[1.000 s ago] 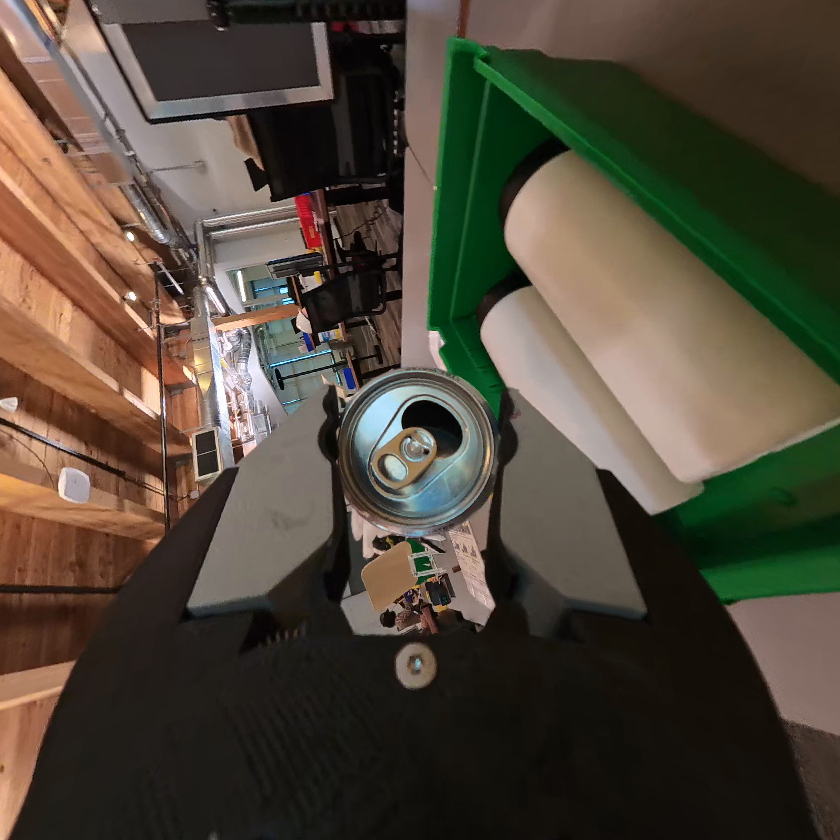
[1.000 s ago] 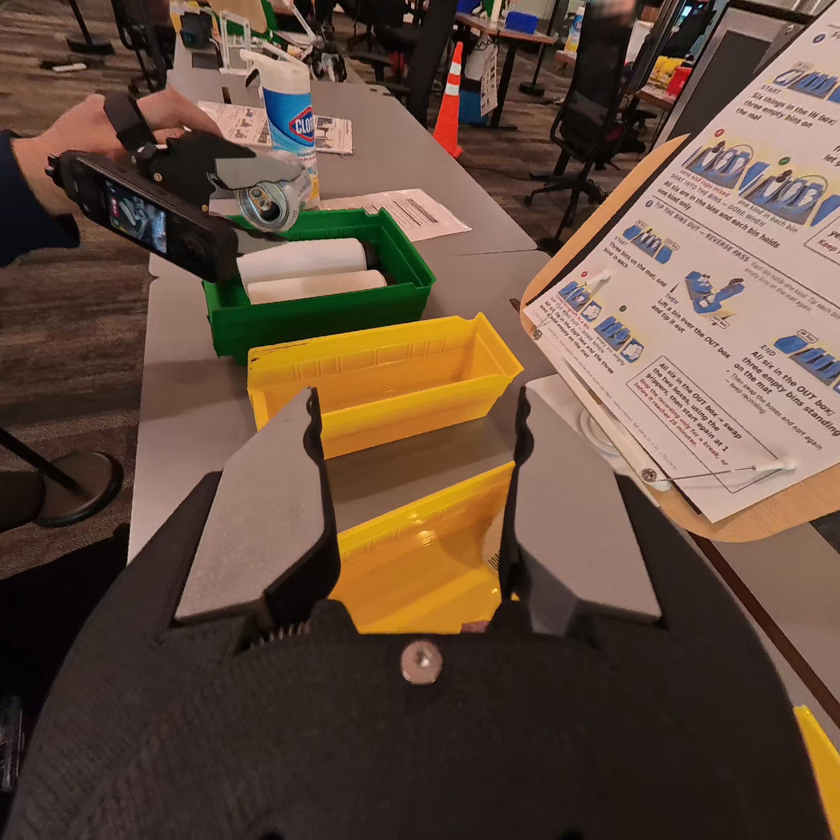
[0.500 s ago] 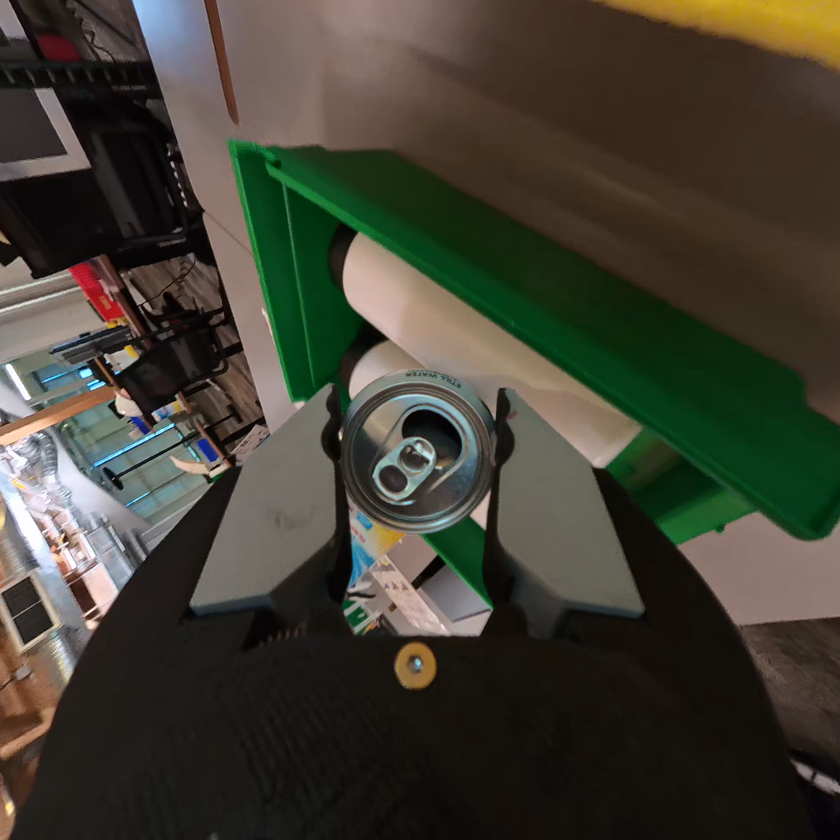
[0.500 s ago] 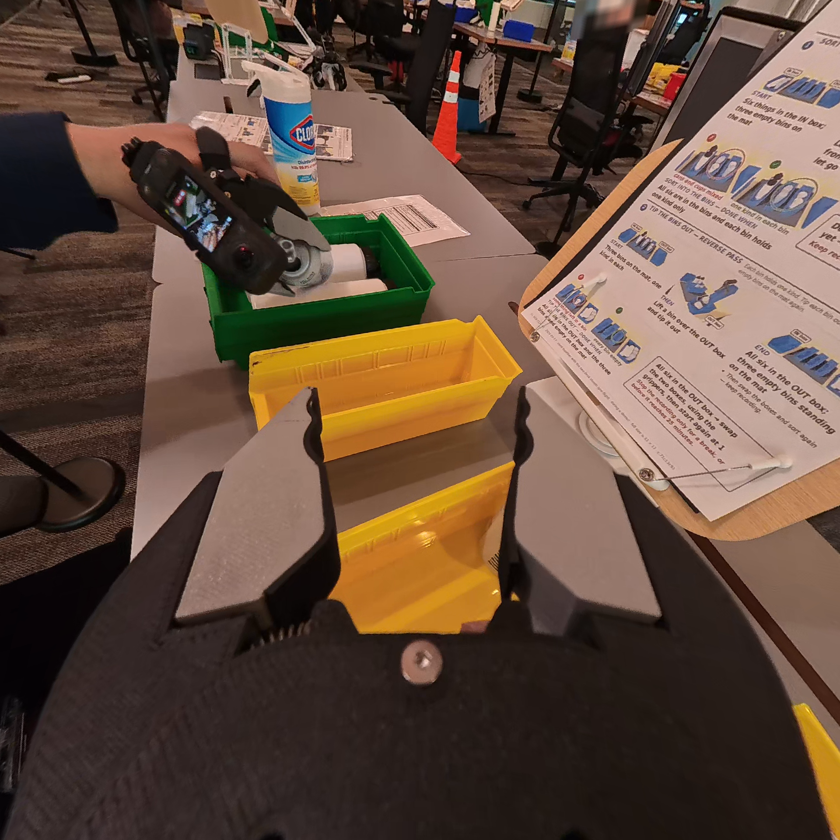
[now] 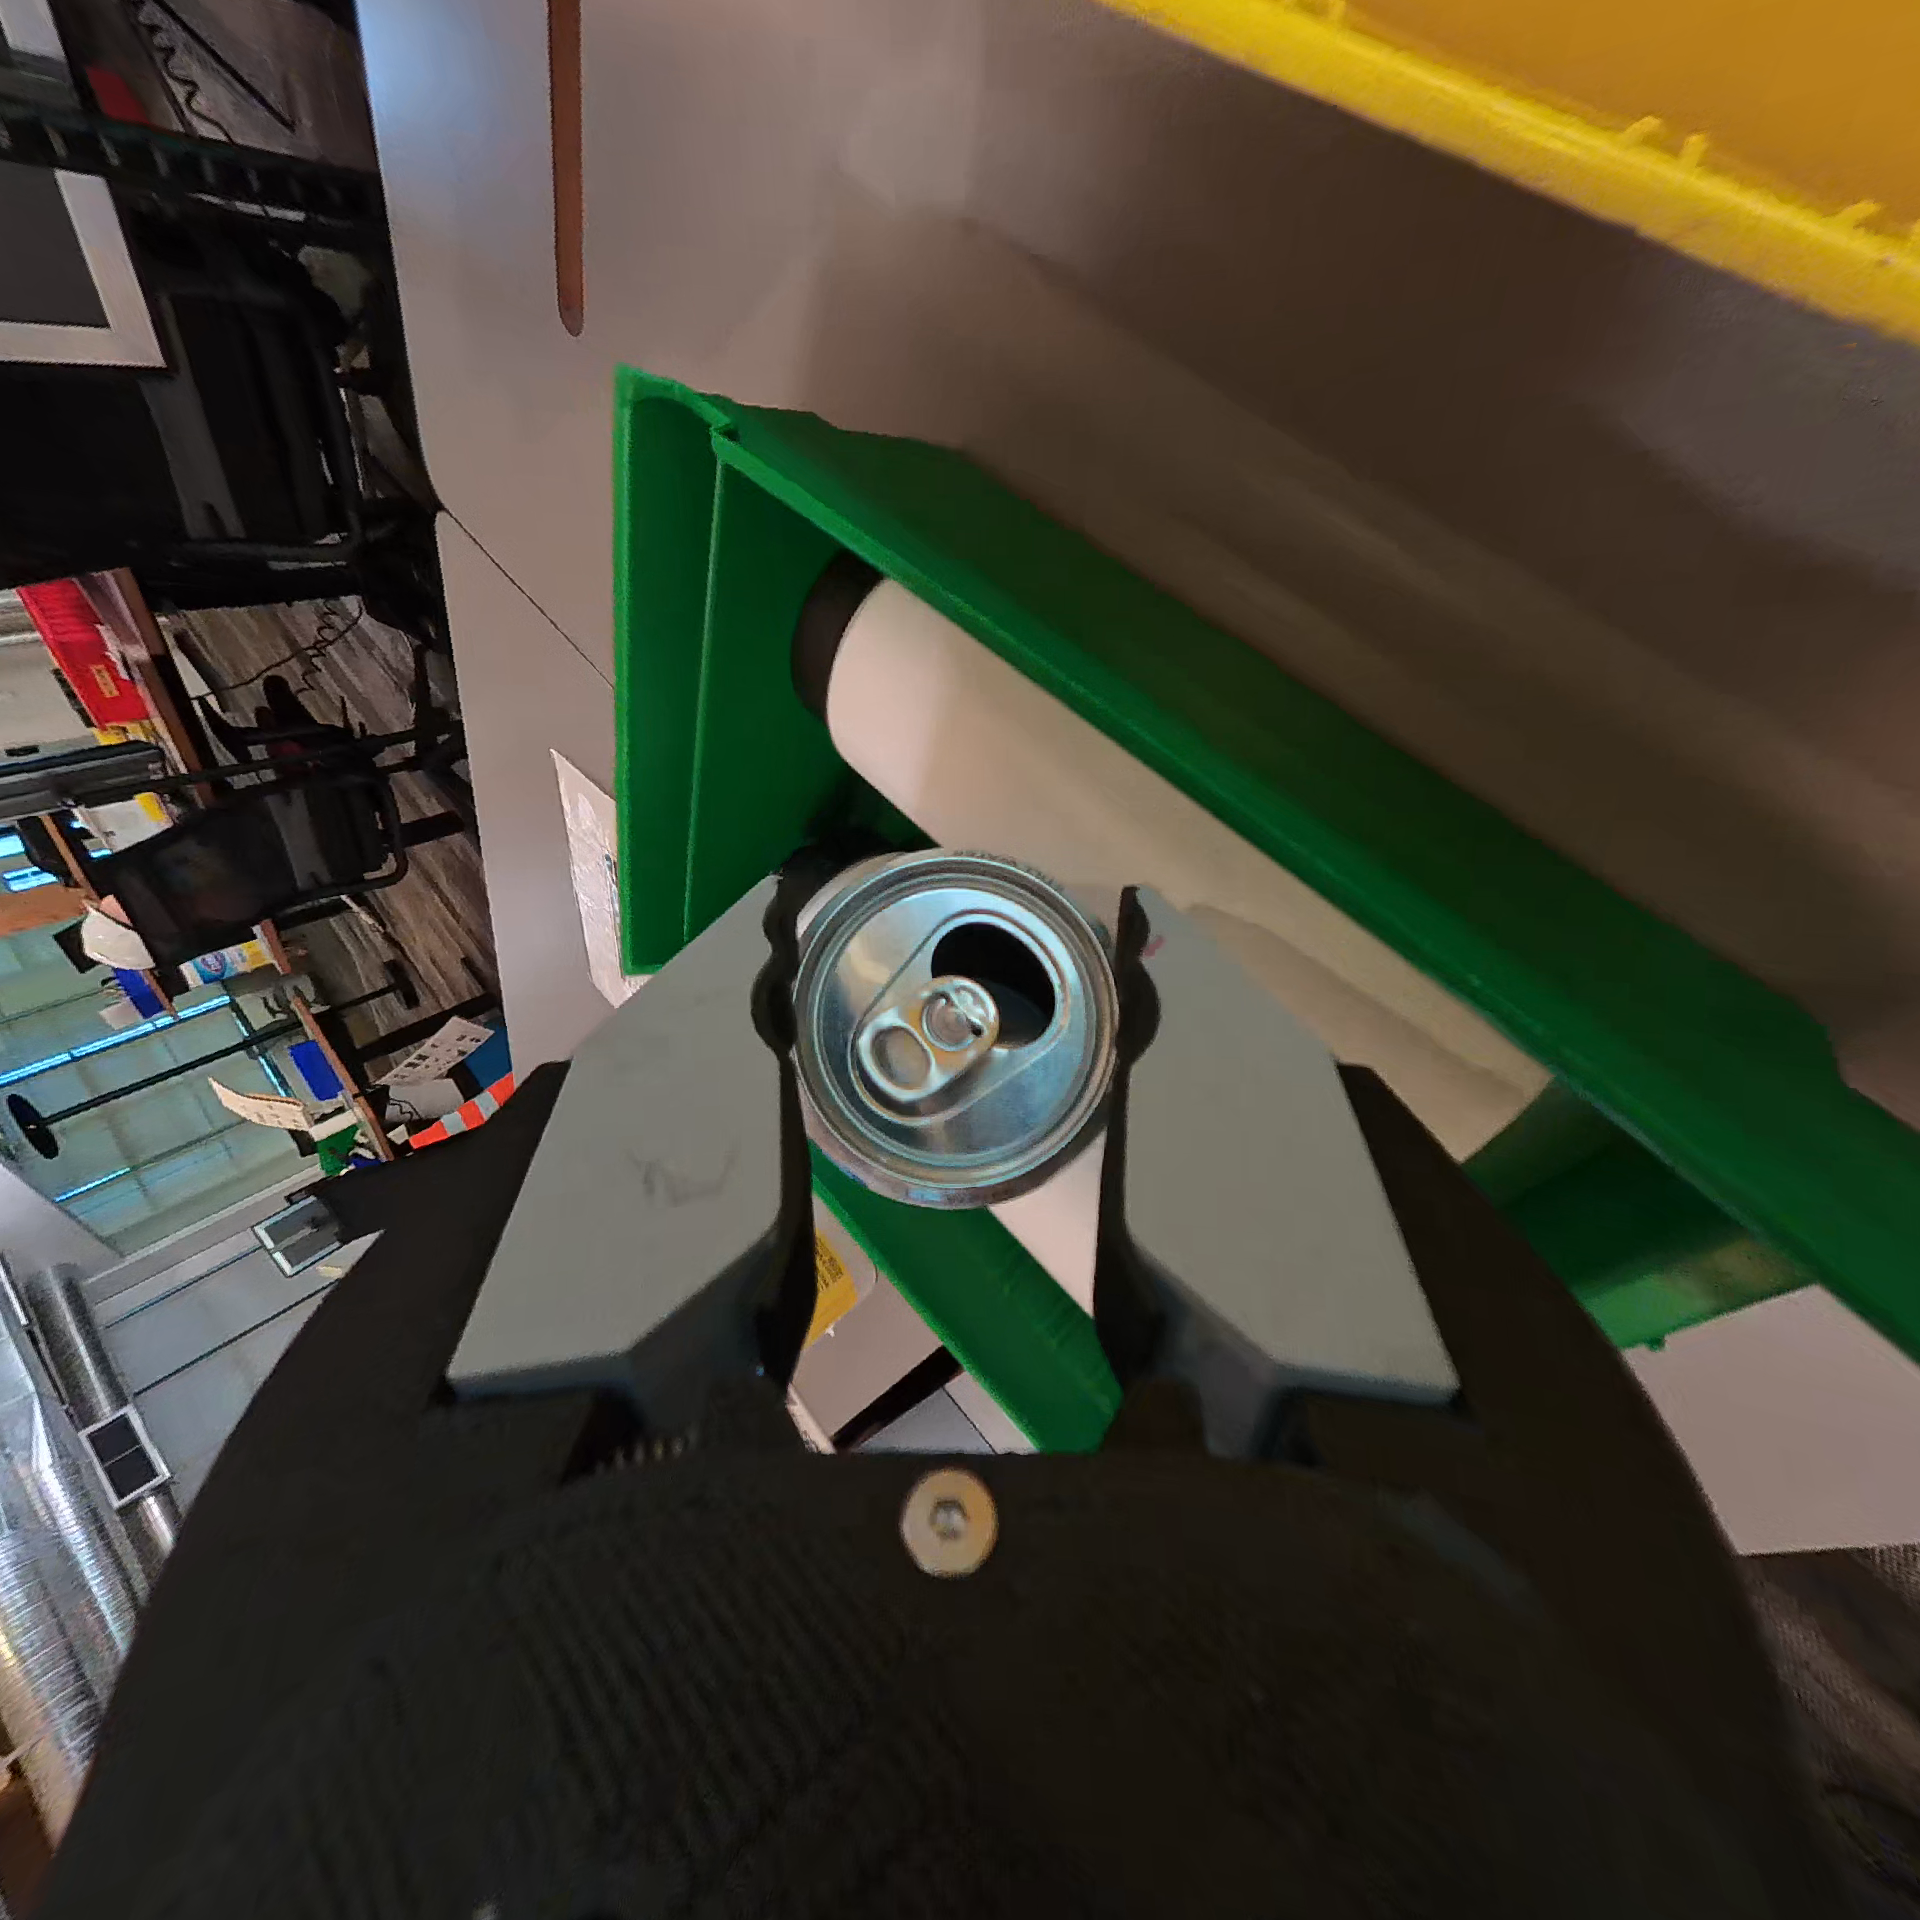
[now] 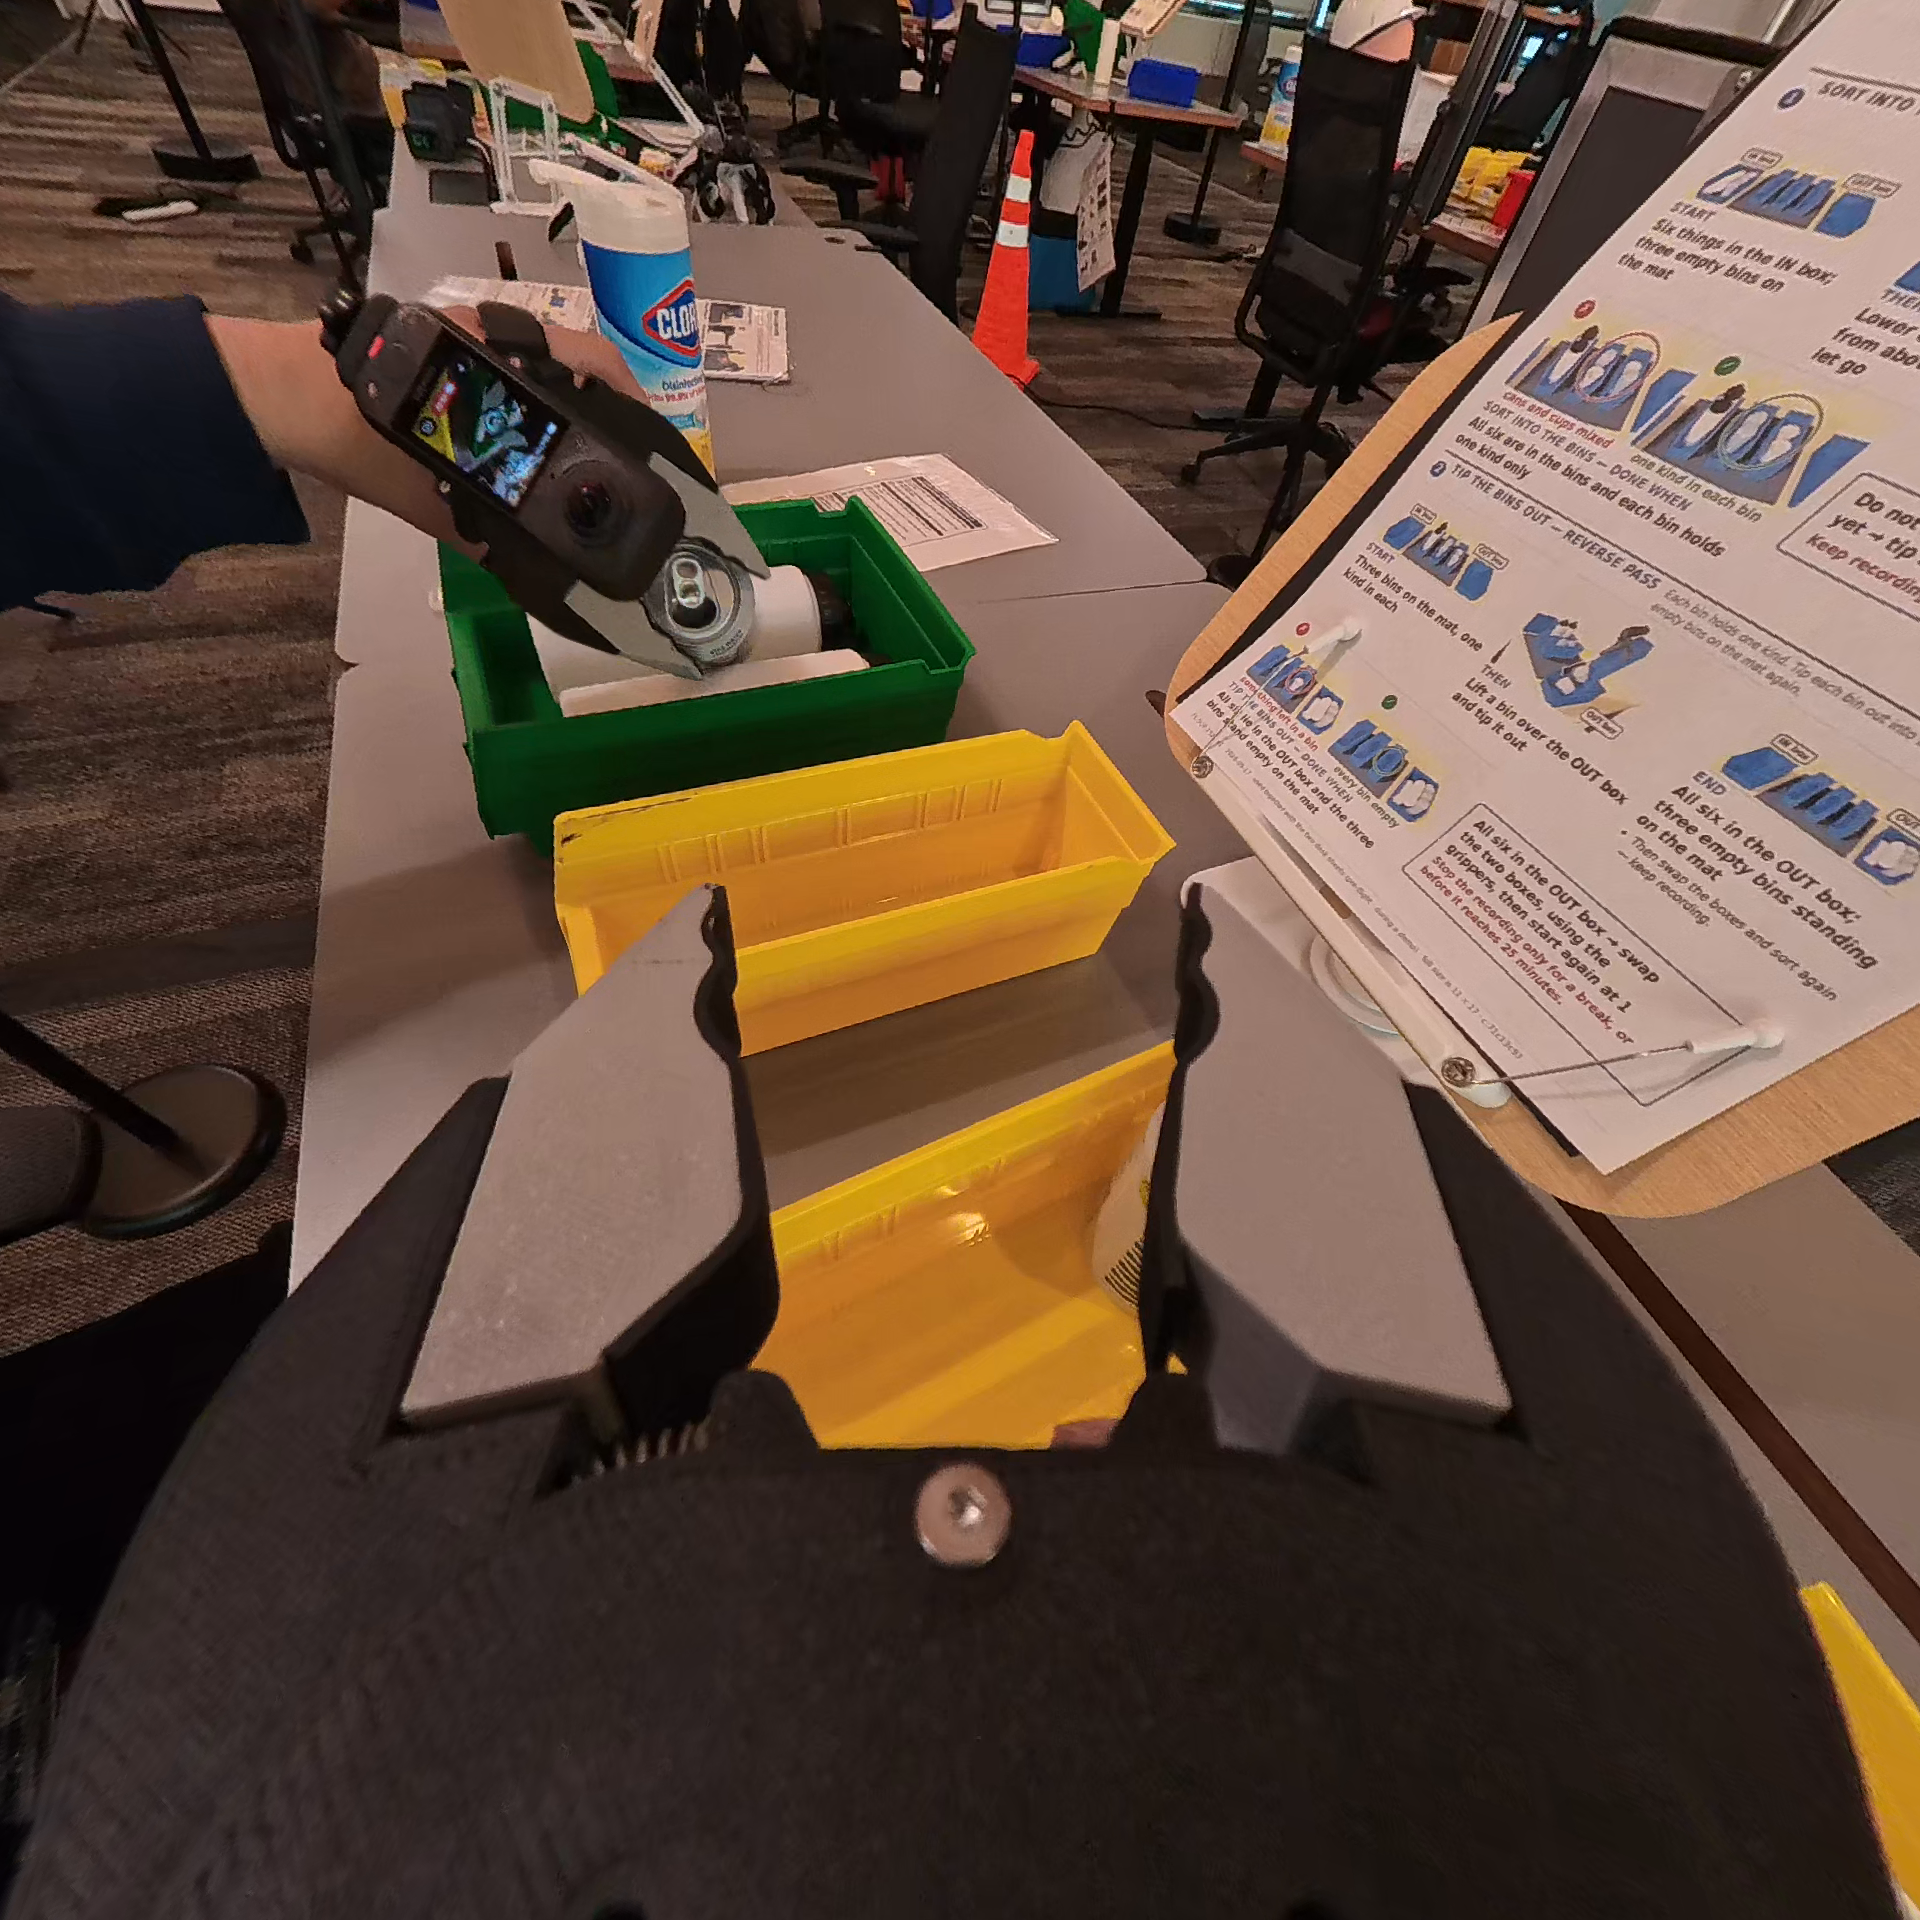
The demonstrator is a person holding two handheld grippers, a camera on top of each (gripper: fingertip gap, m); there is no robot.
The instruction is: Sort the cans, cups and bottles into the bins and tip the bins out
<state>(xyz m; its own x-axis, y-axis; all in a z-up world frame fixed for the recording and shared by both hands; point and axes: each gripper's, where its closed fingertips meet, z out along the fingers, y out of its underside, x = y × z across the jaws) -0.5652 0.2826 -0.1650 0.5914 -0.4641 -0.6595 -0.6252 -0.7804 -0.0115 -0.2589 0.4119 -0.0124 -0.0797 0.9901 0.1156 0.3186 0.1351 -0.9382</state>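
My left gripper (image 5: 951, 909) is shut on a silver can (image 5: 954, 1029), its opened top facing the camera. In the right wrist view it (image 6: 727, 613) holds the can (image 6: 698, 605) low inside the green bin (image 6: 717, 743), just above two white bottles (image 6: 790, 613) lying there. The bottles (image 5: 1039, 769) also show in the left wrist view inside the green bin (image 5: 1351, 821). My right gripper (image 6: 951, 914) is open and empty above a near yellow bin (image 6: 935, 1288). A second yellow bin (image 6: 862, 883), empty, stands between that one and the green bin.
A tilted wooden board with an instruction sheet (image 6: 1621, 665) stands at the right. A wipes canister (image 6: 644, 301) and papers (image 6: 914, 509) lie beyond the green bin. A person's hand and dark sleeve (image 6: 135, 447) hold the left gripper. A floor stand base (image 6: 177, 1143) is left of the table.
My left gripper has carried the can down from above the green bin's far left corner into the bin, close over the white bottles. My right gripper has stayed open and still.
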